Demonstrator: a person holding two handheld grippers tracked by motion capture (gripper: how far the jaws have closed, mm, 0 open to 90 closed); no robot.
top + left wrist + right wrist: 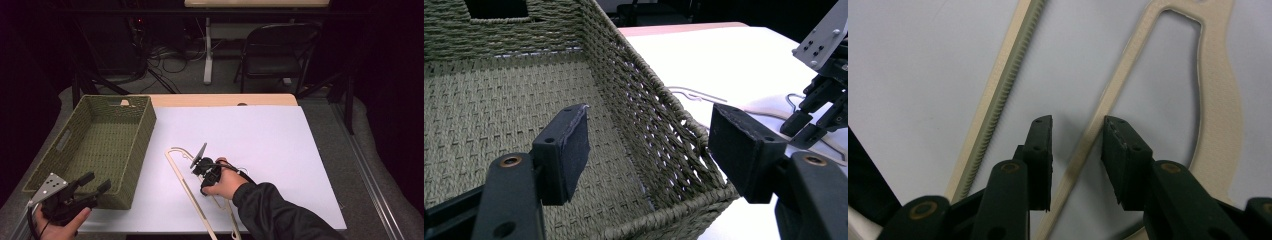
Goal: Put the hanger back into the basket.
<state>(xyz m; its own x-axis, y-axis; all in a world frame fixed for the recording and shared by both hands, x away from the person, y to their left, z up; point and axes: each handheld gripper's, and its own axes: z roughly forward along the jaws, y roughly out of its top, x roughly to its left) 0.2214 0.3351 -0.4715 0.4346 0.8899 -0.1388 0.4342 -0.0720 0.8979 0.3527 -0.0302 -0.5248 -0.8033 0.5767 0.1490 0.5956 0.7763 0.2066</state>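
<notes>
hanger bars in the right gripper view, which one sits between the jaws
The smooth slanted bar of the cream hanger runs between the right gripper jaws, untouched; the ribbed bar lies outside them.

Basket (100,150) blocks left; sheet (270,140) open

Dark room, folding chair (277,50), floor cables (170,60), white-topped table (280,135)

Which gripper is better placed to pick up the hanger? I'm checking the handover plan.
Right. The right gripper sits over the cream hanger, one thin bar between its fingers, not yet pinched. The left gripper waits open by the green basket.
</notes>
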